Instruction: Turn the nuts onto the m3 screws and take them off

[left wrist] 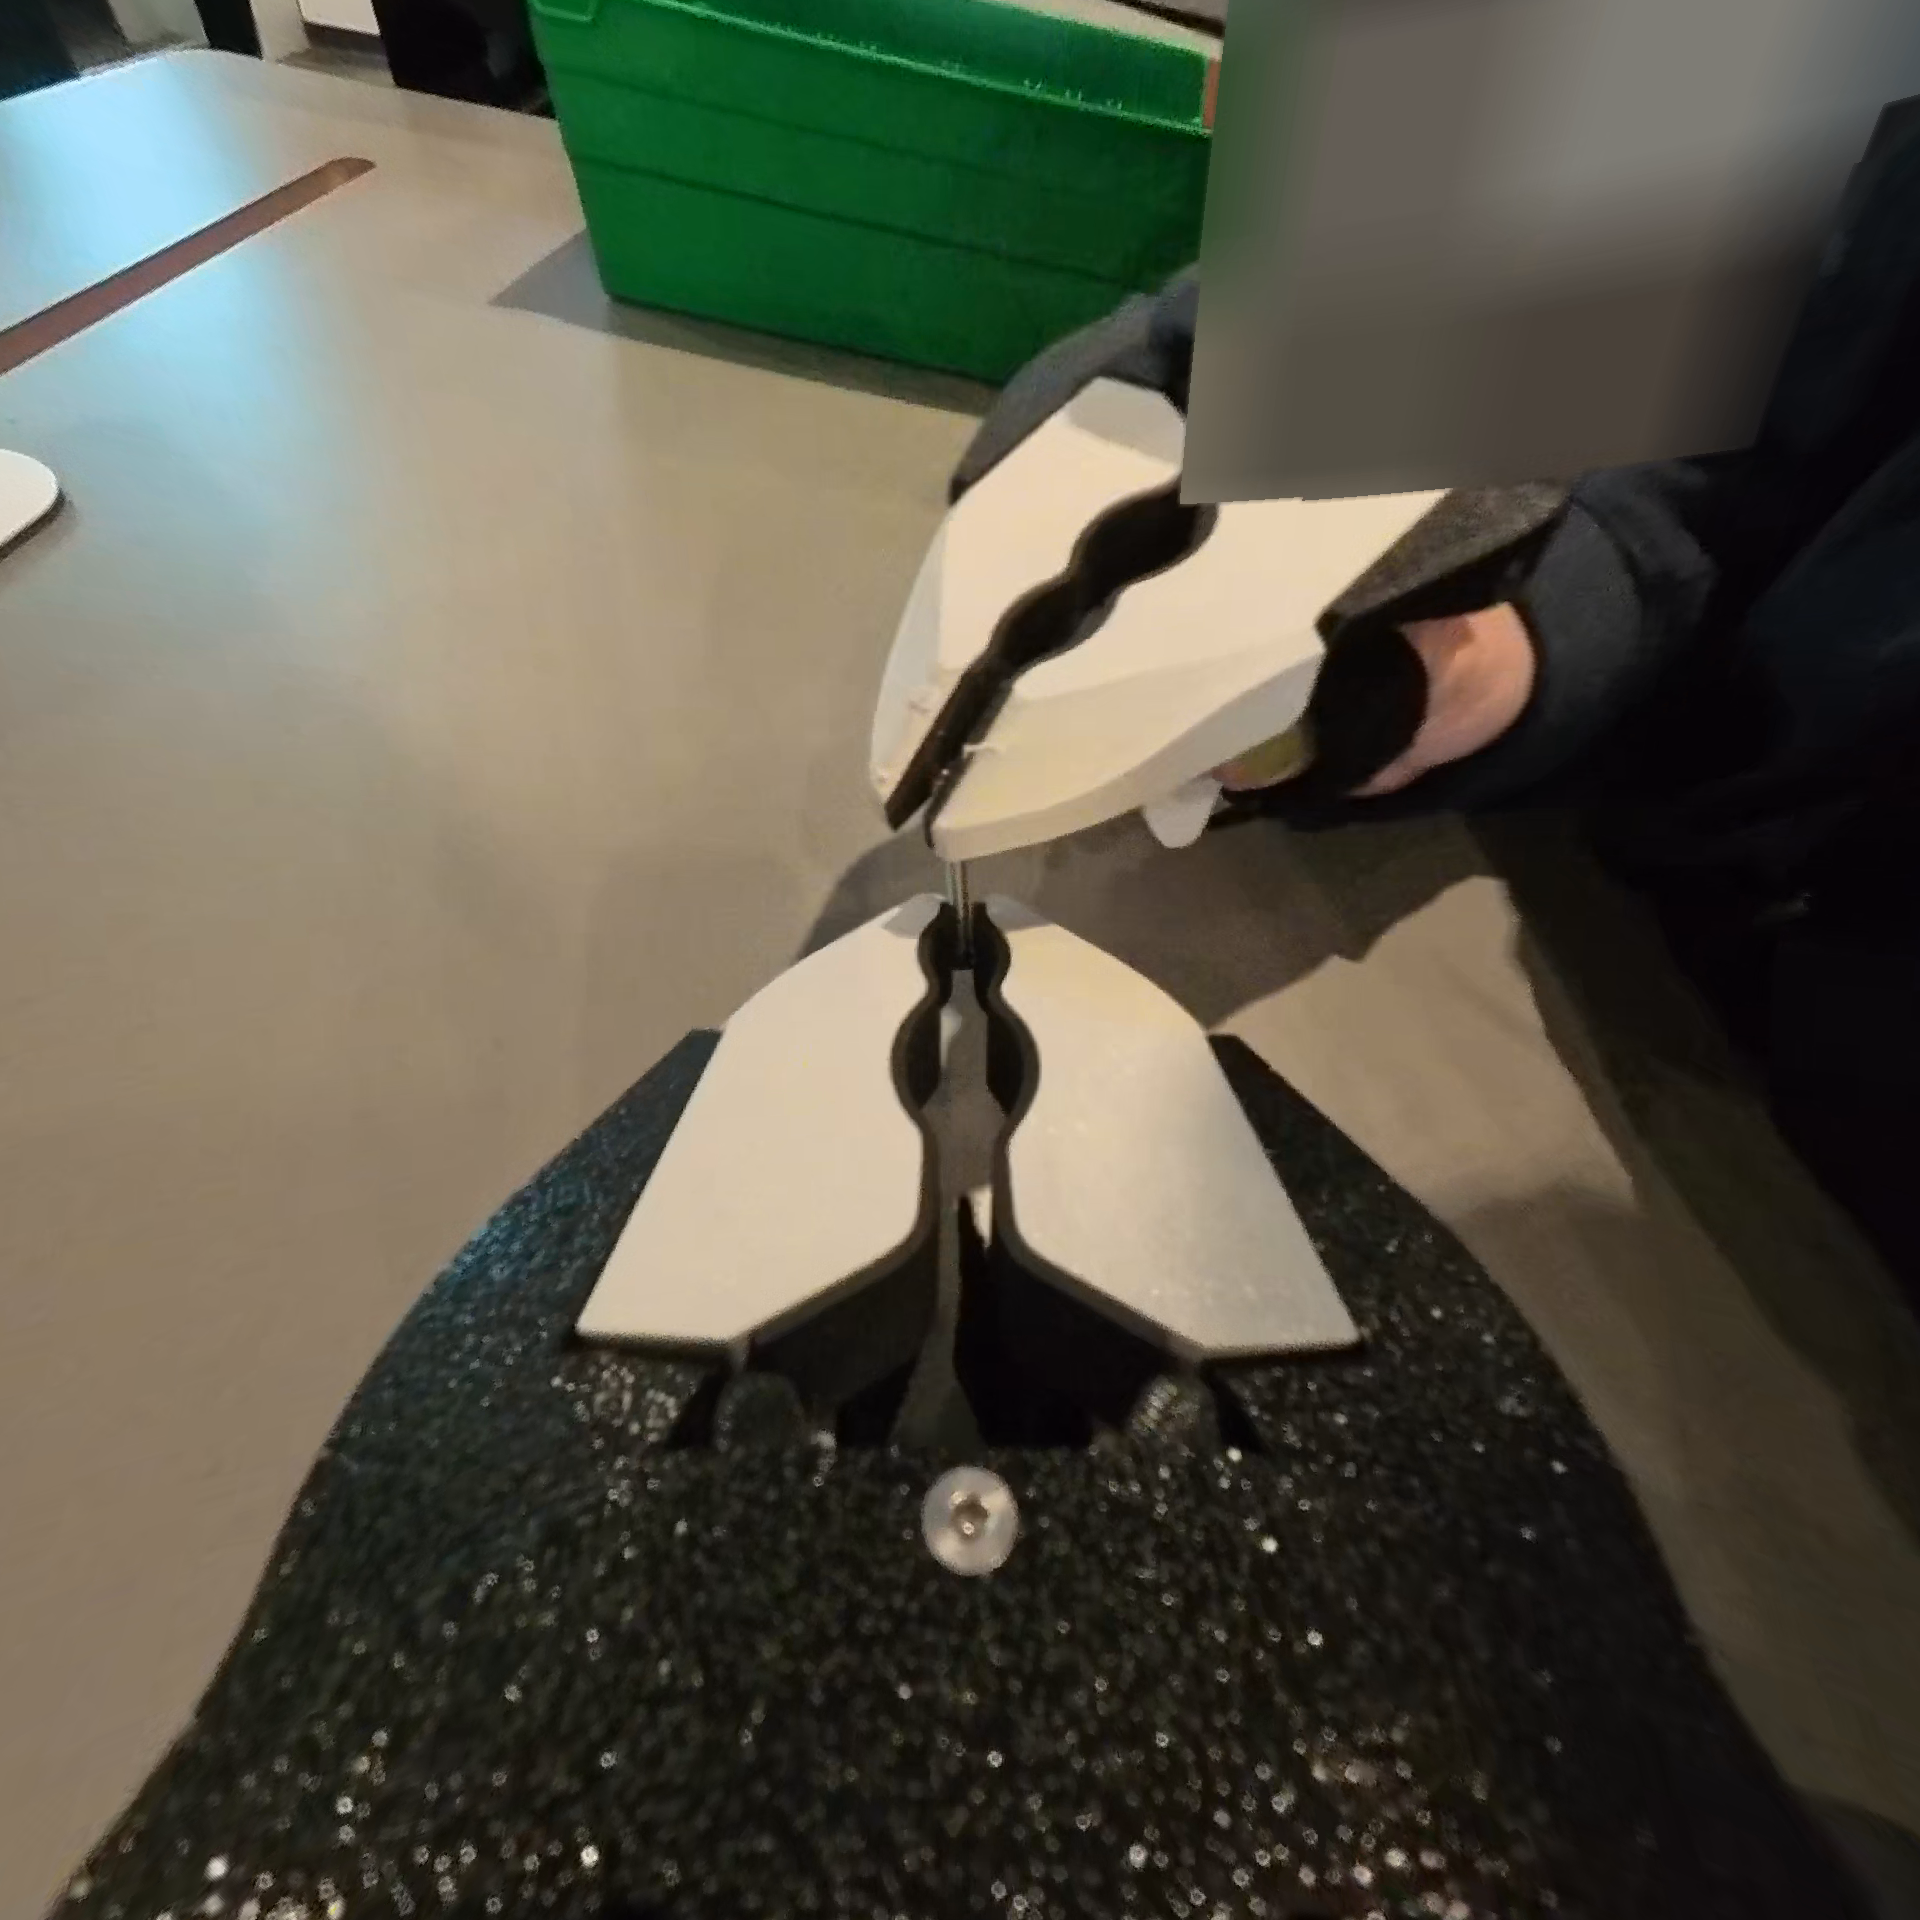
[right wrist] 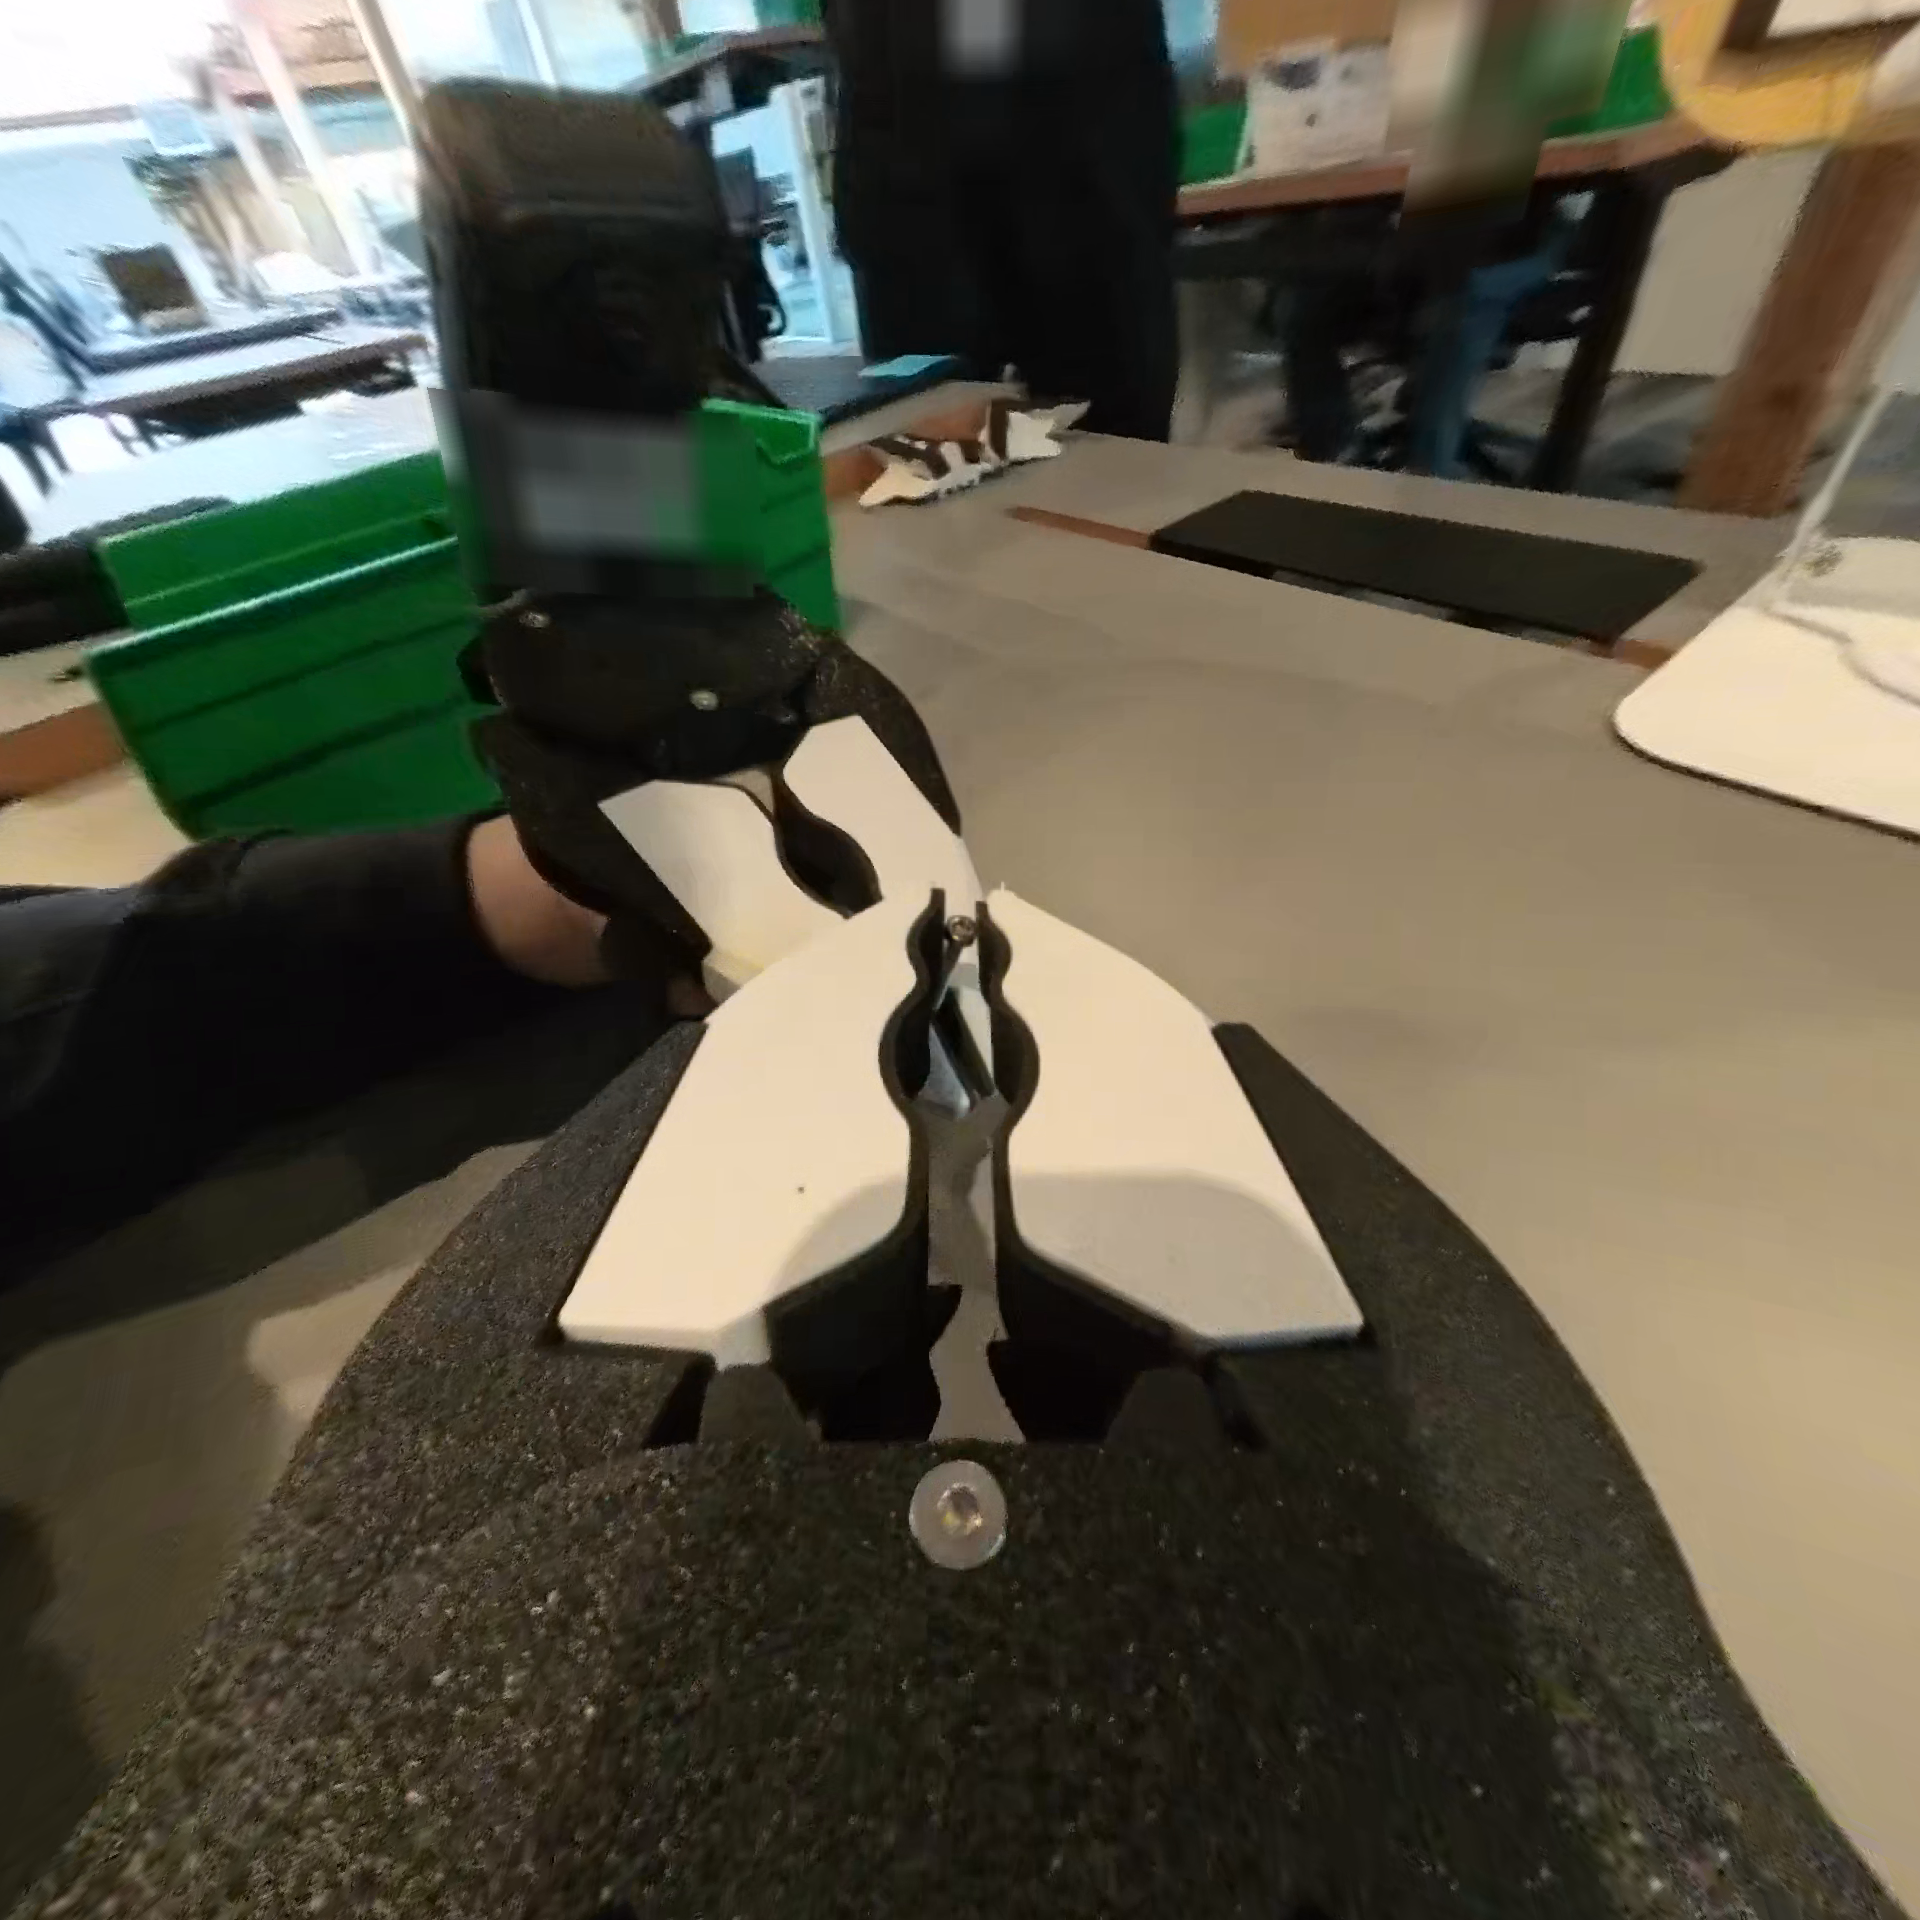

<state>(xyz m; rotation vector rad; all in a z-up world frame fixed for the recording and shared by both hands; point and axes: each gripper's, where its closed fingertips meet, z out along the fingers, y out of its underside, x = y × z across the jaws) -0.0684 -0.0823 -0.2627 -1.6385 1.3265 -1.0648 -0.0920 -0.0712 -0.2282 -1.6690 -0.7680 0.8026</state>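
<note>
Left wrist view: my left claw [left wrist: 961,940] pinches the screw [left wrist: 962,883] upright above the worktop [left wrist: 416,623] — steady — so my right claw [left wrist: 928,805], closed on its top, can turn.

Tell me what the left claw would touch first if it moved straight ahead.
Probably the right claw, whose tips sit just ahead and slightly higher; a thin screw bridges the two. Depth is uncertain.

My left gripper [left wrist: 961,940] below, right gripper [left wrist: 920,821] above it, screw [left wrist: 964,894] between their tips; crate [left wrist: 883,208] behind on table [left wrist: 416,623].
</note>
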